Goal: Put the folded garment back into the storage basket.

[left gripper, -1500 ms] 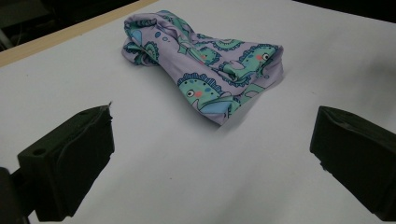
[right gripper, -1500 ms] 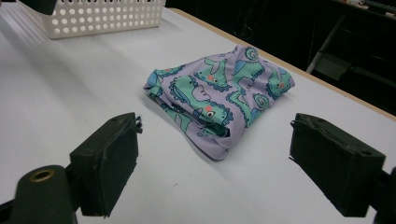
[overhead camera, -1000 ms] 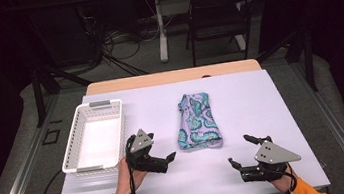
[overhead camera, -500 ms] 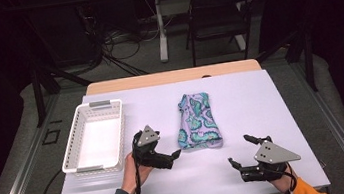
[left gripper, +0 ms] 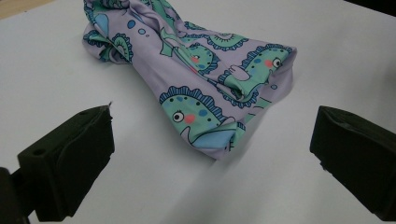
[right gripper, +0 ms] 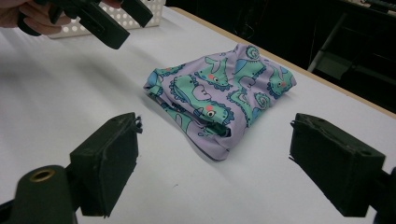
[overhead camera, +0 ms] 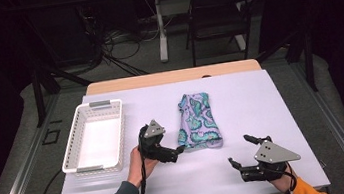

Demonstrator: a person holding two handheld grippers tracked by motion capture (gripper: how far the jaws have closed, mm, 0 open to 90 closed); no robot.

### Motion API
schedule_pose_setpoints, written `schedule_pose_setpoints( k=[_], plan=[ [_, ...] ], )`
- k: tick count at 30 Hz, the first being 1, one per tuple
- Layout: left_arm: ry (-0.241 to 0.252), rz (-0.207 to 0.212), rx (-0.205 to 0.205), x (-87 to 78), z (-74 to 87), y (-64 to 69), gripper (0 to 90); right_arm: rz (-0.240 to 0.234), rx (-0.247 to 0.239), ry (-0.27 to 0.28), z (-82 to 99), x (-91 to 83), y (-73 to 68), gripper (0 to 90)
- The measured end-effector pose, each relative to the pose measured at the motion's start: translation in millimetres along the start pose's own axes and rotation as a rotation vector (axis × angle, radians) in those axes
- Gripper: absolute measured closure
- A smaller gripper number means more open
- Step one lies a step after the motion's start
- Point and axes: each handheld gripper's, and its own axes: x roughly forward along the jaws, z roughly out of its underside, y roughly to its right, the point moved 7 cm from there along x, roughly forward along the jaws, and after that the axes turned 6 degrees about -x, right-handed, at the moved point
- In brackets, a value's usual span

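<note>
A folded lilac cloth with a teal sea-creature print lies mid-table, also seen close in the left gripper view and the right gripper view. My left gripper is open just off the cloth's near-left corner; its jaws stand wide apart on either side of that corner without touching it. My right gripper is open near the front right of the table, a short way from the cloth, with nothing between its jaws. The left gripper also appears at the top left of the right gripper view.
A white perforated basket stands at the left of the white table top, with nothing in it. The table's wooden far edge lies behind the cloth. A chair and cables sit on the floor beyond.
My left gripper has moved right and slightly forward, up to the cloth's near-left corner. The right gripper and the cloth have stayed in place.
</note>
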Motion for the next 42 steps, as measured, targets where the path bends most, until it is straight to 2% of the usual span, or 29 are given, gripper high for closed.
schedule_pose_setpoints(
  k=[1, 2, 6, 7, 9, 10, 11, 13, 19, 23, 24, 28, 32, 34, 42],
  plan=[
    [-0.004, -0.001, -0.007, 1.1, -0.2, 0.0, 0.0, -0.001, 0.000, 0.002, -0.2, 0.1, 0.2, 14.7],
    [-0.001, -0.002, 0.005, 1.6, -1.5, -1.4, 0.0, 0.000, 0.001, 0.001, -0.1, 0.3, 0.5, 14.7],
    [-0.001, 0.005, -0.009, 4.8, -6.2, -3.6, 0.0, -0.005, 0.002, 0.003, -0.6, 0.2, -0.7, 14.7],
    [-0.009, 0.012, -0.028, 5.7, -6.9, -3.7, 0.0, -0.005, 0.002, 0.002, -0.6, 0.3, -0.7, 14.7],
    [0.000, 0.014, -0.029, 7.9, -10.5, -6.2, 0.0, -0.003, 0.005, 0.002, -0.6, 0.4, -0.5, 14.7],
    [-0.006, 0.021, -0.046, 9.3, -11.0, -5.5, 0.0, -0.001, 0.003, 0.003, -0.7, 0.6, -0.4, 14.6],
    [-0.003, 0.019, -0.033, 11.0, -12.7, -7.2, 0.0, -0.001, 0.003, 0.000, -0.4, 0.6, -0.1, 14.7],
    [-0.010, 0.025, -0.050, 14.1, -15.3, -7.7, 0.0, 0.001, 0.002, -0.001, -0.4, 0.7, 0.1, 14.7],
    [-0.007, 0.008, -0.059, 22.7, -30.0, -10.7, 0.0, -0.008, -0.008, 0.000, -1.1, 2.2, -1.0, 14.7],
    [-0.020, 0.014, -0.066, 28.3, -38.5, -9.5, 0.0, -0.007, -0.007, 0.002, -1.1, 2.7, -0.5, 14.7],
    [-0.016, 0.012, -0.069, 31.0, -40.4, -9.2, 0.0, -0.009, -0.007, 0.001, -1.0, 2.8, -0.5, 14.6],
    [-0.054, -0.005, -0.074, 39.8, -42.6, -8.9, 0.0, -0.010, -0.009, 0.003, -1.2, 2.7, -0.6, 14.7],
    [-0.067, -0.025, -0.075, 45.7, -44.8, -14.0, 0.0, -0.010, -0.019, -0.001, -1.3, 3.5, -1.3, 14.7],
    [-0.070, -0.030, -0.100, 48.6, -45.3, -16.2, 0.0, -0.015, -0.016, -0.002, -0.9, 3.9, -2.1, 14.7],
    [-0.084, -0.059, -0.136, 57.3, -48.5, -28.0, 0.0, -0.017, -0.025, -0.004, -1.7, 5.6, -3.0, 14.7]
  ],
)
